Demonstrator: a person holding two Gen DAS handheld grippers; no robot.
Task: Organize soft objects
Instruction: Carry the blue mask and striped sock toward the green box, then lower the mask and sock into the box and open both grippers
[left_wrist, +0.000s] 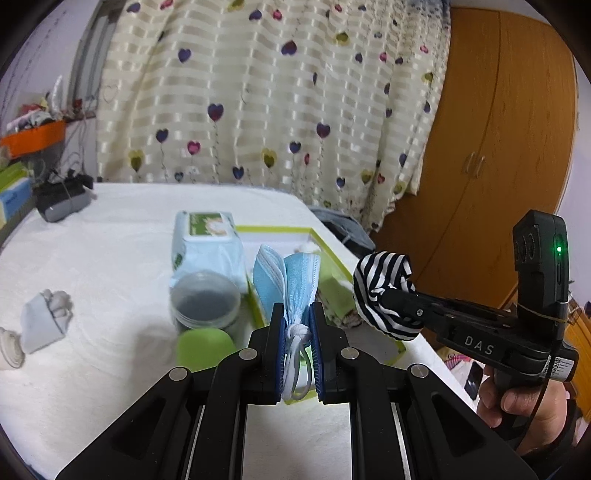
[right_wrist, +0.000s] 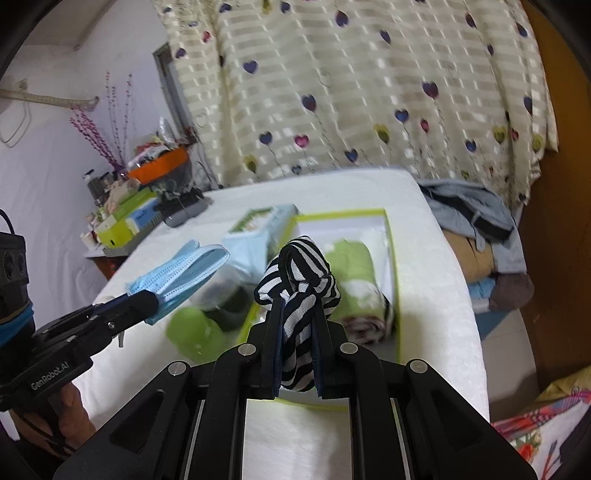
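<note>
My left gripper (left_wrist: 297, 308) is shut on a folded blue face mask (left_wrist: 291, 280) and holds it above the white table; it shows from the side in the right wrist view (right_wrist: 184, 271). My right gripper (right_wrist: 297, 304) is shut on a black-and-white striped cloth (right_wrist: 301, 284), also seen in the left wrist view (left_wrist: 382, 291). Both hover over the near end of a green-rimmed box (right_wrist: 389, 236). A rolled green towel (right_wrist: 354, 273) lies inside the box.
A wet-wipes pack (left_wrist: 207, 243), a round clear jar (left_wrist: 205, 301) and a green lid (left_wrist: 203, 347) sit left of the box. A white sock (left_wrist: 44, 319) lies far left. A dark device (left_wrist: 61, 201) sits at the back. Clothes (right_wrist: 476, 218) lie right of the table.
</note>
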